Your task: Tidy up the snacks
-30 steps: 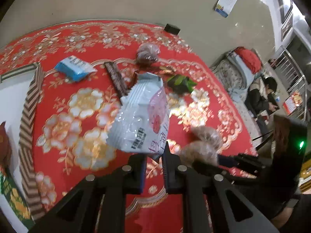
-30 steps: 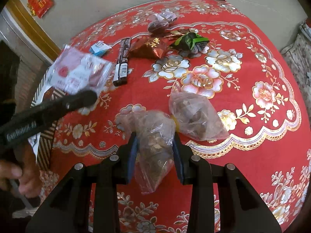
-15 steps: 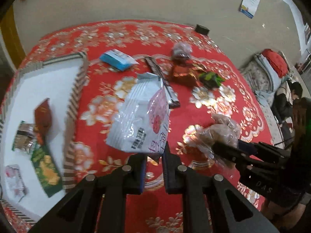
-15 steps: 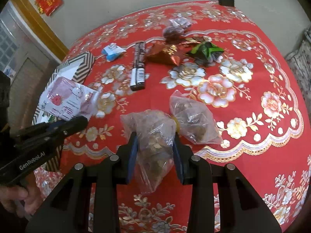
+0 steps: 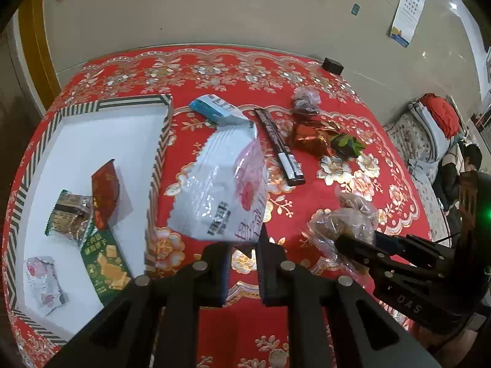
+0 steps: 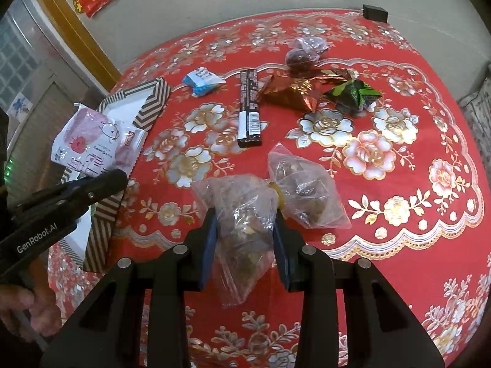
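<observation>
My left gripper (image 5: 242, 245) is shut on the bottom edge of a white snack packet with a pink strawberry print (image 5: 224, 190), held above the red tablecloth just right of the striped tray (image 5: 158, 159). The same packet (image 6: 92, 144) shows at the left of the right wrist view, over the tray's corner (image 6: 153, 98). My right gripper (image 6: 245, 230) is shut on a clear bag of brown snacks (image 6: 242, 214), lifted off the cloth. A yellow tie joins it to a second clear bag (image 6: 303, 190) beside it.
The tray holds several packets: a red one (image 5: 106, 190), a green-edged one (image 5: 69, 214), a green cracker pack (image 5: 104, 260). On the cloth lie a blue-white packet (image 6: 202, 81), a dark bar (image 6: 249, 110), a red foil pack (image 6: 288, 93), a green pack (image 6: 353, 93) and a purple bag (image 6: 302, 52).
Both grippers have risen and drifted toward the tray with their loads. The tray has come into the left wrist view, and the white packet now hangs near its right wall.
</observation>
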`<state>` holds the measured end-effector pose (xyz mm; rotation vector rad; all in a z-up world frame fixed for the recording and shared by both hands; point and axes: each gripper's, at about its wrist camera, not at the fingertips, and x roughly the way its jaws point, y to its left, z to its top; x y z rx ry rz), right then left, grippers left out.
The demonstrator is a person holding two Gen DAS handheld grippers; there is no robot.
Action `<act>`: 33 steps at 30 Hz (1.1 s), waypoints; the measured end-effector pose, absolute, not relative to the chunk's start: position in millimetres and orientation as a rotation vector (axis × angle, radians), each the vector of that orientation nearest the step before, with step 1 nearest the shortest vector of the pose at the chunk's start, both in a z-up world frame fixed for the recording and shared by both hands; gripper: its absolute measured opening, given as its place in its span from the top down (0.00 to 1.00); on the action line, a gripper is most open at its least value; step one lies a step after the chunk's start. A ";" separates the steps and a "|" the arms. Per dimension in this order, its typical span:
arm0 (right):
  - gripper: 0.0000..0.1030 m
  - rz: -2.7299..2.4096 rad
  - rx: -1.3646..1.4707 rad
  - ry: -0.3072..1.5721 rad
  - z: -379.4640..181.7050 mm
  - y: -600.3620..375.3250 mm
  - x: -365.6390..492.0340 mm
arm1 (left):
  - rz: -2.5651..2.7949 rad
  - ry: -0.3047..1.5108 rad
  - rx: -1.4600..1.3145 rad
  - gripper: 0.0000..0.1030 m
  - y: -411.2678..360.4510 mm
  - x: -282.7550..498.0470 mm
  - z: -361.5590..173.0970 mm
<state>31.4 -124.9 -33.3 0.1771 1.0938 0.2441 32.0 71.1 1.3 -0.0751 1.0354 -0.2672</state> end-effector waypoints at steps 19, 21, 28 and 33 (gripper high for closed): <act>0.68 0.271 0.135 1.061 -12.5 -85.0 40.4 | -0.191 1.001 -0.146 0.85 128.2 33.6 7.4; 0.68 0.281 0.129 1.057 -9.7 -76.3 43.1 | -0.175 1.001 -0.157 0.85 137.9 33.3 6.0; 0.68 0.320 0.108 1.053 -5.1 -45.4 53.7 | -0.126 1.000 -0.180 0.85 170.6 31.2 1.4; 0.68 0.358 0.085 1.046 -1.2 -15.2 63.4 | -0.075 0.992 -0.192 0.85 197.9 29.2 -1.2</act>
